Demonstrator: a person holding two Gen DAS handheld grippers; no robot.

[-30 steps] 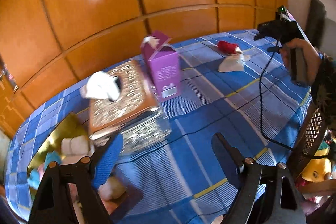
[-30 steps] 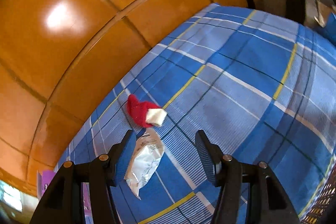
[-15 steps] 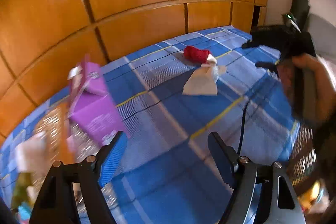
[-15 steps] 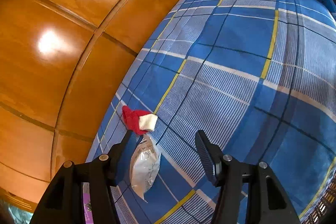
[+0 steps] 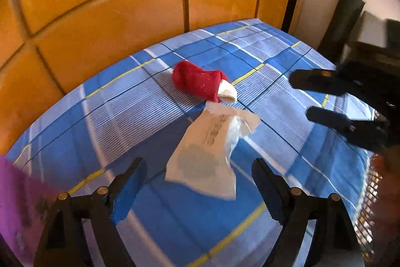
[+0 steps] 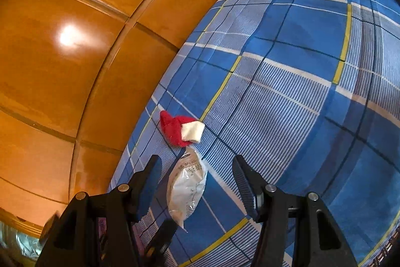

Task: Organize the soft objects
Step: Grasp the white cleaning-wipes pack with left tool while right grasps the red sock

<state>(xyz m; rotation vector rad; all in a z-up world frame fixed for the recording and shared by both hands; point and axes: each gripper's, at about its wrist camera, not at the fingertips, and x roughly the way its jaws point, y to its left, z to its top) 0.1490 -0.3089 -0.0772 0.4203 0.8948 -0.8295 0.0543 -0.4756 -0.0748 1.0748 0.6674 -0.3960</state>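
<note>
A red sock with a white cuff (image 5: 200, 83) (image 6: 178, 129) lies on the blue plaid tablecloth (image 5: 125, 121) (image 6: 300, 91). A white plastic packet (image 5: 207, 154) (image 6: 186, 189) lies just below the sock's cuff. My left gripper (image 5: 197, 179) is open and empty, with the packet's near end between its fingers. My right gripper (image 6: 197, 179) is open and empty above the packet; it also shows at the right in the left wrist view (image 5: 310, 96), beside the sock and packet.
Orange wooden cabinet doors (image 5: 125, 4) (image 6: 75, 41) rise behind the table. A purple box (image 5: 20, 204) blurs into the left wrist view's lower left. A dark rolled object (image 5: 345, 14) leans at the back right. A black finger of the left gripper (image 6: 160, 239) shows low in the right wrist view.
My left gripper swung right, away from the tissue box and purple carton, and closed in on the packet and sock. My right gripper tilted slightly and stayed over the packet.
</note>
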